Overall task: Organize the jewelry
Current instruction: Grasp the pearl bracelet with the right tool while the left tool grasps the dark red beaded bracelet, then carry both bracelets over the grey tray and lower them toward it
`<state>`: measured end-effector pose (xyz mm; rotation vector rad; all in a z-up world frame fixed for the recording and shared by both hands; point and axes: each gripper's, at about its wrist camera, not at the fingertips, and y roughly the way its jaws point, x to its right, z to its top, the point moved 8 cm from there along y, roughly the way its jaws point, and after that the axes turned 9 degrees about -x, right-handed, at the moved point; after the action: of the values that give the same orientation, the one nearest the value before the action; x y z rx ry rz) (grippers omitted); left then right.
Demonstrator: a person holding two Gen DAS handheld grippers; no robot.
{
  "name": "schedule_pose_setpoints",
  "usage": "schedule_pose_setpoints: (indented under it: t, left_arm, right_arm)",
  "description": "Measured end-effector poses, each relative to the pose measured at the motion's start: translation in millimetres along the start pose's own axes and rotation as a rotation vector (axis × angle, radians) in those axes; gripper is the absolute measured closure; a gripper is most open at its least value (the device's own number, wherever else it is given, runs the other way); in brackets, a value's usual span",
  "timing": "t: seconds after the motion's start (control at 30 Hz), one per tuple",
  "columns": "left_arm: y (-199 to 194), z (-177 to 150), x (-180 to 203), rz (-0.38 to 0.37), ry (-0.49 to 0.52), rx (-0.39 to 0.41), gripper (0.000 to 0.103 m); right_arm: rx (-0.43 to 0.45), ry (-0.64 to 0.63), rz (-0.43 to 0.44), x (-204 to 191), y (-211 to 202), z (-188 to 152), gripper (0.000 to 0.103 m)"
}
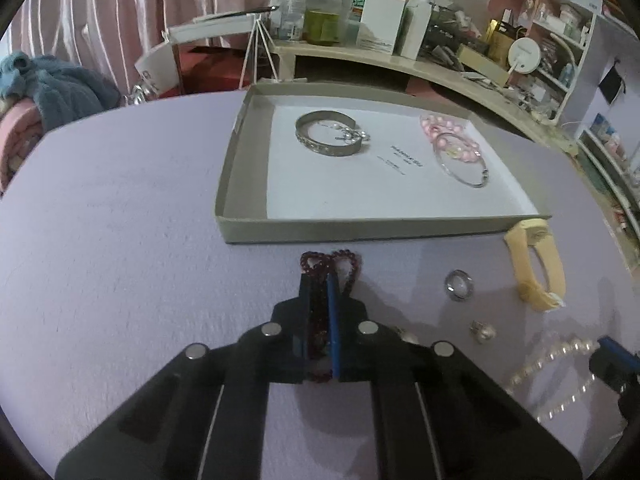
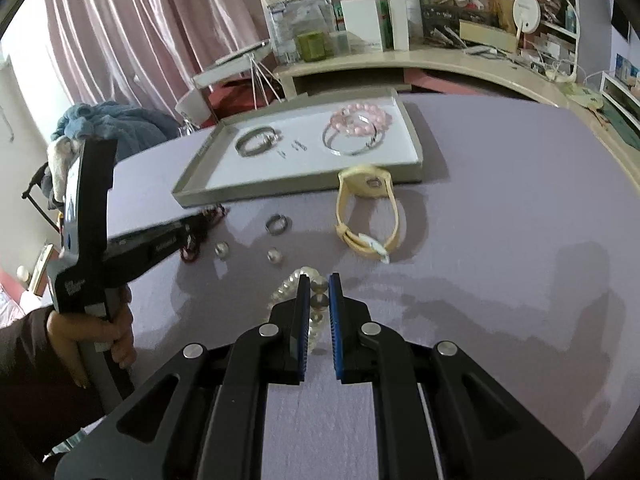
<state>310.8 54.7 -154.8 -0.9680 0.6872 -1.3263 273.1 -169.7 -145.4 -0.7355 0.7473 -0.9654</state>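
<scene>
My left gripper (image 1: 321,278) is shut on a dark red bead bracelet (image 1: 344,260), just in front of the shallow grey tray (image 1: 236,184). The tray holds a silver bangle (image 1: 320,136), a thin silver bangle (image 1: 460,168) and a pink bead bracelet (image 1: 436,126). My right gripper (image 2: 319,280) has its jaws closed around a pearl bracelet (image 2: 316,298) lying on the lilac table. A yellow watch (image 2: 368,216), a silver ring (image 2: 277,224) and two pearl earrings (image 2: 274,255) lie loose between the grippers and the tray.
The left hand-held gripper (image 2: 132,240) crosses the left of the right wrist view. A cluttered beige shelf (image 2: 400,60) with boxes and bottles stands behind the tray. Pink curtains and a pile of blue cloth (image 1: 52,84) are at the far left.
</scene>
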Motion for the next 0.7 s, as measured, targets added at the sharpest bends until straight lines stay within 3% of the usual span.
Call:
schedule_pose_setpoints:
  t: [0.37,0.7]
  left_arm:
    - [-96.9,15.8,2.6,-0.092,0.021,0.163,0.095]
    - [-176.8,54.9,11.7,-0.131,0.036,0.274,0.095]
  right_arm:
    - [0.157,-0.043,0.034,-8.4,-51.9,42.1,0.093]
    - [0.271,-0.101,0.02,-13.8,-84.2,82.5,0.093]
